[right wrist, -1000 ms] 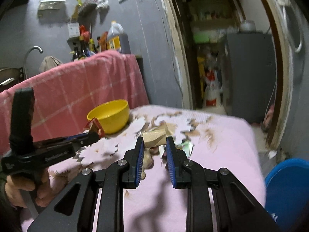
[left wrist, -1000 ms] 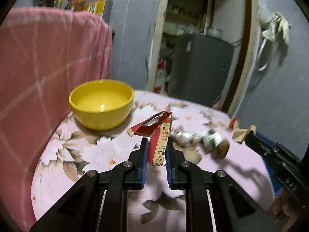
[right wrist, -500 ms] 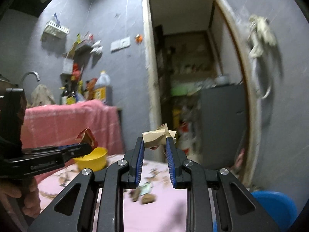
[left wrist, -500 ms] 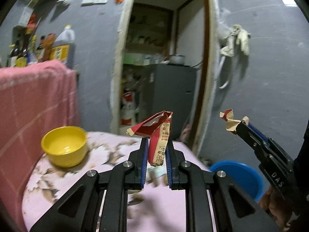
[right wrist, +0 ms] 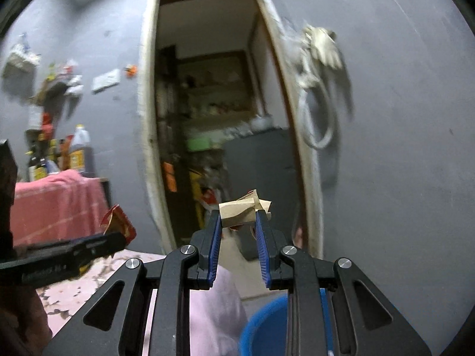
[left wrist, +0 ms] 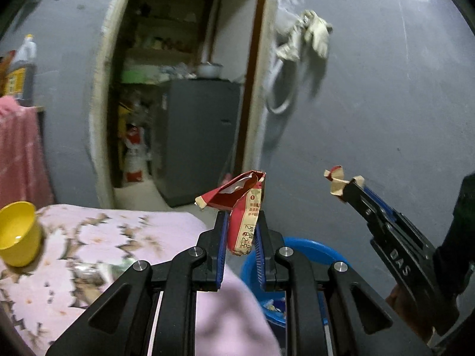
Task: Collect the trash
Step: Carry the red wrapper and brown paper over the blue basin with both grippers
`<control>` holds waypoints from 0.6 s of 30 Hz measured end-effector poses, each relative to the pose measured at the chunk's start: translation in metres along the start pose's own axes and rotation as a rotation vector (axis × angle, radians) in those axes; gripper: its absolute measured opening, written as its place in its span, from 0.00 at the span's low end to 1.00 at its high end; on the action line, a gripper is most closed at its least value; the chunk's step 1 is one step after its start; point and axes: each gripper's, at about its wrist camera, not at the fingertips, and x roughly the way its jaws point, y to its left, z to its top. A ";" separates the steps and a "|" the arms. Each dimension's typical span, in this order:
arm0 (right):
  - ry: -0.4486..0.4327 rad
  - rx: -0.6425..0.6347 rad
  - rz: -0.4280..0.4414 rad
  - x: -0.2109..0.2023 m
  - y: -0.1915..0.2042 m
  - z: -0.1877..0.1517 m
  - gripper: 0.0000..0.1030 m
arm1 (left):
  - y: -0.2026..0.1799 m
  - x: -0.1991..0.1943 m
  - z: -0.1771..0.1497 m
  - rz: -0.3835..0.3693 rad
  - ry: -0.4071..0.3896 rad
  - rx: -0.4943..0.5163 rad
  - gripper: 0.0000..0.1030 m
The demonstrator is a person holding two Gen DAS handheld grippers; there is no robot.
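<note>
**Both grippers carry trash near the blue bin**

While both grippers hang in the air, each one clamps a piece of trash. Left gripper [left wrist: 241, 231]: jaws nearly closed, pads pressed on a red snack wrapper [left wrist: 245, 216] that stands upright between them, its torn top flopping left above the fingertips. Right gripper [right wrist: 238, 225]: jaws narrowly apart, pinching a crumpled brown paper scrap [right wrist: 240, 212] at the fingertips. Landmark is the blue bin [left wrist: 299, 250] on the floor. Red wrapper sits above the bin's near rim in the left wrist view; some litter is visible inside the bin. Brown scrap is higher than the bin and, in that view, off to its right. Pink floral table cover [left wrist: 98, 237] lies left of the bin, its corner touching or overlapping the bin's edge, cannot tell which. Yellow bowl [left wrist: 17, 233] stands on the cover, well left of the bin. Doorway with a grey cabinet [left wrist: 196, 139] lies beyond the bin. Motion blur softens the table.
</note>
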 end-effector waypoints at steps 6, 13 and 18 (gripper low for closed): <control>0.103 0.079 -0.085 0.015 -0.035 -0.004 0.20 | -0.013 0.041 -0.001 -0.066 0.100 -0.046 0.14; 0.244 0.174 -0.125 0.031 -0.068 -0.020 0.21 | -0.023 0.090 -0.009 -0.104 0.254 -0.063 0.14; 0.302 0.228 -0.142 0.036 -0.082 -0.026 0.21 | -0.033 0.113 -0.025 -0.117 0.326 -0.044 0.15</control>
